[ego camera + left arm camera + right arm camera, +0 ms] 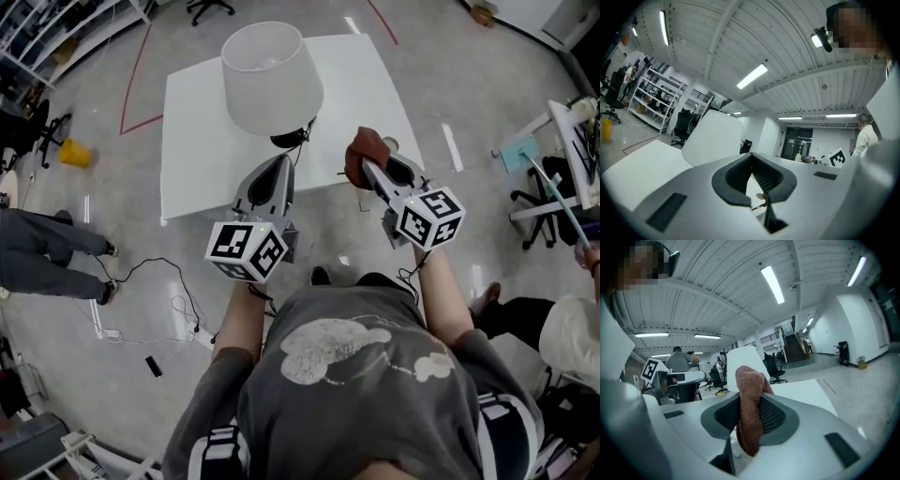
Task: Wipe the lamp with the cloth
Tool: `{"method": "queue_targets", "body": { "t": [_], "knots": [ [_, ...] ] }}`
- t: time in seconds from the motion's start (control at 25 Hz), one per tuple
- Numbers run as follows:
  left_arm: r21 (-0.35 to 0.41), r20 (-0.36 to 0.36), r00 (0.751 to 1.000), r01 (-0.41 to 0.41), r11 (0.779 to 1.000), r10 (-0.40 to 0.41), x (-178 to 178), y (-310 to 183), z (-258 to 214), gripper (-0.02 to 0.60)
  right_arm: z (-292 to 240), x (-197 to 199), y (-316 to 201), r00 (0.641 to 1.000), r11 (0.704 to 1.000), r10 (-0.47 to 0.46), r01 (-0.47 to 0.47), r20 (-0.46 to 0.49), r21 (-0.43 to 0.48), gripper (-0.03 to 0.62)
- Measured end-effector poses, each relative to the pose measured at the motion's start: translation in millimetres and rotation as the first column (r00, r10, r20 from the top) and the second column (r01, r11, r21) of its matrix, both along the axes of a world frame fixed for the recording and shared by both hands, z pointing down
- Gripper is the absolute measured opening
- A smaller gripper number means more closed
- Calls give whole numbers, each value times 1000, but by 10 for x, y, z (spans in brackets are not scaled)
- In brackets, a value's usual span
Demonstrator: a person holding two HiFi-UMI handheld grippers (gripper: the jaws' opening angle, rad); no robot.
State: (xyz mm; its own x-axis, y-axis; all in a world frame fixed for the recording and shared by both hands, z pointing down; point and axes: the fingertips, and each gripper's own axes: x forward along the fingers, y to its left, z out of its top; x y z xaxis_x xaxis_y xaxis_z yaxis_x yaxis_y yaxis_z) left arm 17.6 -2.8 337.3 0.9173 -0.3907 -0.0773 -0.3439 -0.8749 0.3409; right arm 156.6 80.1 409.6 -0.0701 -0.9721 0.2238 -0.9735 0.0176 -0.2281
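Table (197, 141); cloth (751, 380) in right tool (749, 405) (tight)

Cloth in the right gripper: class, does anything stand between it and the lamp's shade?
Nothing visible does. The cloth, clamped in the right gripper, is held above the white table, with only open air between it and the lamp shade.

Head view looks down; gripper views face lamp (272, 80).
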Motion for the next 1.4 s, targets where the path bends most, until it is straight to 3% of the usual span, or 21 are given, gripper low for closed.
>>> {"method": "queue_targets", "body": {
  "t": [0.32, 0.72, 1.12, 1.4],
  "knots": [
    [10, -16, 1000, 17, 1000, -17, 131, -273, -92, 8, -55, 246, -290, 1000, 1000, 3, -3, -14, -5, 96],
    [29, 4, 986, 168, 985, -168, 277, -634, -122, 8, -214, 770, -1042, 994, 993, -104, 105, -18, 45, 96],
    [62, 4, 928, 370, 927, -371, 304, -964, -306, 8, -641, 1062, -2087, 945, 945, -293, 310, -145, 104, 97],
    [76, 0, 872, 488, 869, -490, 254, -1105, -403, 8, -951, 1014, -2723, 862, 862, -456, 489, -222, 130, 97]
  ]
}}
